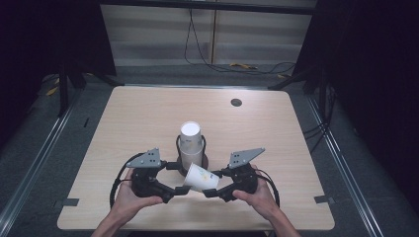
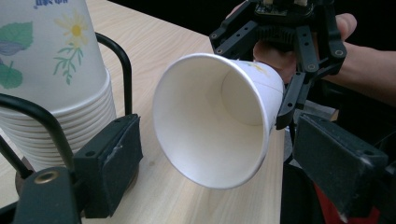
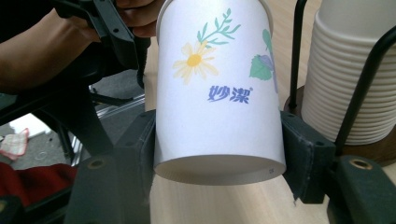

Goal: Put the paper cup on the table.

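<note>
Paper cup [image 3: 219, 93]: clamped near its base by right gripper [image 3: 219, 154], lying sideways above the table [image 1: 148, 118], mouth toward left gripper [image 2: 219, 154].
Left gripper: jaws apart, nothing held, flanking the rim.
Handoff tip: likely close gently on the rim; thin wall may crush.
Look: white, daisy print, blue lettering.
Cup stack [image 1: 190, 143]: just behind, in wire holder [image 2: 119, 56].

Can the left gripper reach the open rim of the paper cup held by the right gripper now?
Probably yes. The left gripper is open, and the paper cup that the right gripper clamps points its mouth toward it, with nothing between them.
</note>
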{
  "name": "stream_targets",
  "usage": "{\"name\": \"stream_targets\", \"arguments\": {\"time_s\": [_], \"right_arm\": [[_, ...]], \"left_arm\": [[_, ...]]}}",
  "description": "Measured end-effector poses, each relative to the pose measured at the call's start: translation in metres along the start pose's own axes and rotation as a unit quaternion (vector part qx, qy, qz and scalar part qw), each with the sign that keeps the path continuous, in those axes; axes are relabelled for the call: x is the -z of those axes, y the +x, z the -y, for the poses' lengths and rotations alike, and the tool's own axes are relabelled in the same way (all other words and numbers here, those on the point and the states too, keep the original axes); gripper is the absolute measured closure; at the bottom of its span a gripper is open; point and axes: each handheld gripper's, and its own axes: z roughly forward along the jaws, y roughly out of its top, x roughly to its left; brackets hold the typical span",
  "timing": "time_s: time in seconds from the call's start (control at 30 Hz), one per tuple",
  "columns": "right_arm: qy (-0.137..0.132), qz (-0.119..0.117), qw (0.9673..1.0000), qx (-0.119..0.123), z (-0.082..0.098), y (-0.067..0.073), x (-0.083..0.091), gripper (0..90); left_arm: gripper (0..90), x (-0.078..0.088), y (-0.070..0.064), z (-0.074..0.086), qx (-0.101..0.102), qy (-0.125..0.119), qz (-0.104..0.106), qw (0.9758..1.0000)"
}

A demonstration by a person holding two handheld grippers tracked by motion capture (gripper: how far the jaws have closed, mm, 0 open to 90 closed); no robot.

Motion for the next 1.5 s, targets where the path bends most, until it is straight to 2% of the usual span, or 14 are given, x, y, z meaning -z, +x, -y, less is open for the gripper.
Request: {"name": "stream_targets", "arguments": {"time_s": [0.3,0.77,1.03,1.17,1.23,1.5], "right_arm": [[-0.009,-0.020,0.9997,0.013,-0.002,0.001,0.000,36.2],[-0.007,-0.026,0.9993,0.026,-0.006,0.005,-0.005,36.3],[-0.005,-0.027,0.9992,0.030,-0.006,0.005,-0.006,36.1],[-0.001,-0.024,0.9988,0.042,-0.006,0.007,-0.006,36.0],[-0.002,-0.028,0.9987,0.042,-0.006,0.007,-0.006,35.9],[0.004,-0.027,0.9990,0.034,-0.005,0.006,-0.008,34.9]], "left_arm": [[15.5,-0.006,0.001,0.000,0.002,0.003,0.006,1.0000],[15.8,-0.013,-0.001,-0.002,-0.005,-0.003,0.029,0.9996],[17.8,-0.011,-0.001,-0.002,-0.009,-0.006,0.032,0.9994],[18.0,-0.012,0.000,-0.001,-0.005,-0.008,0.041,0.9991],[17.7,-0.012,0.001,-0.001,0.004,-0.012,0.047,0.9988],[19.5,-0.012,0.000,0.000,-0.007,-0.008,0.037,0.9993]]}}
